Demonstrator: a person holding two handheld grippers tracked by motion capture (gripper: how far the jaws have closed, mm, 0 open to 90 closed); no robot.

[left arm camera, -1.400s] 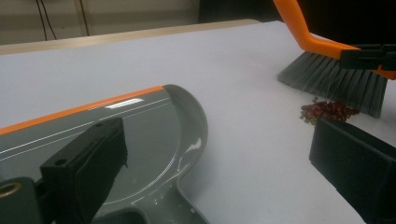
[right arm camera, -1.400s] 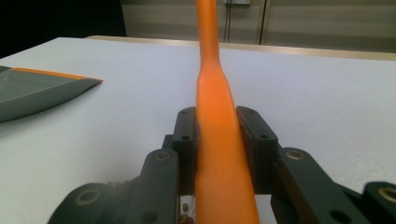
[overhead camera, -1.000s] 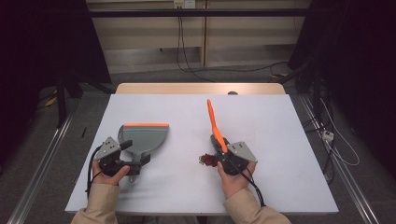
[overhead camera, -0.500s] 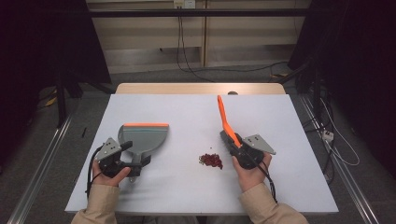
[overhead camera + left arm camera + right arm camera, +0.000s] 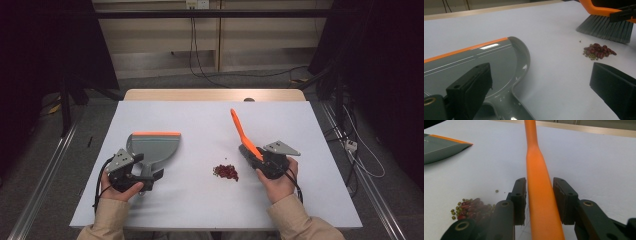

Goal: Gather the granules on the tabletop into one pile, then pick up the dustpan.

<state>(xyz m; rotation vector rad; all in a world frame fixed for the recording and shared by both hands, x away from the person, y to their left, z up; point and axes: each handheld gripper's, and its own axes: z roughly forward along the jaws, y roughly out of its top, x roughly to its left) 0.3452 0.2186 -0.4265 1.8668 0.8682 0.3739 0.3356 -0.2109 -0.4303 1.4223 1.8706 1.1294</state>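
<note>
2 grippers work over a pale blue-white table (image 5: pixel 200 120) whose far edge is bare wood. The right gripper (image 5: pixel 261 159), at 4 o'clock from the table's middle, grips the brush (image 5: pixel 243 134) by its orange handle, jaws closed against both sides of it; the handle slants up toward 11 o'clock, and the grey bristles rest on the table just at 3 o'clock of the beans (image 5: pixel 226 171). The beans, a small red and green heap, lie near the middle, toward the near edge. The left gripper (image 5: pixel 150 176), at 8 o'clock, has its jaws wide apart about the handle of the grey dustpan (image 5: pixel 152 147), whose orange lip faces 12 o'clock. Beyond the table: a dark room, grey floor, cables (image 5: pixel 200 50) hanging down a pale wall, and a metal rail (image 5: pixel 40 185) at 9 o'clock.
</note>
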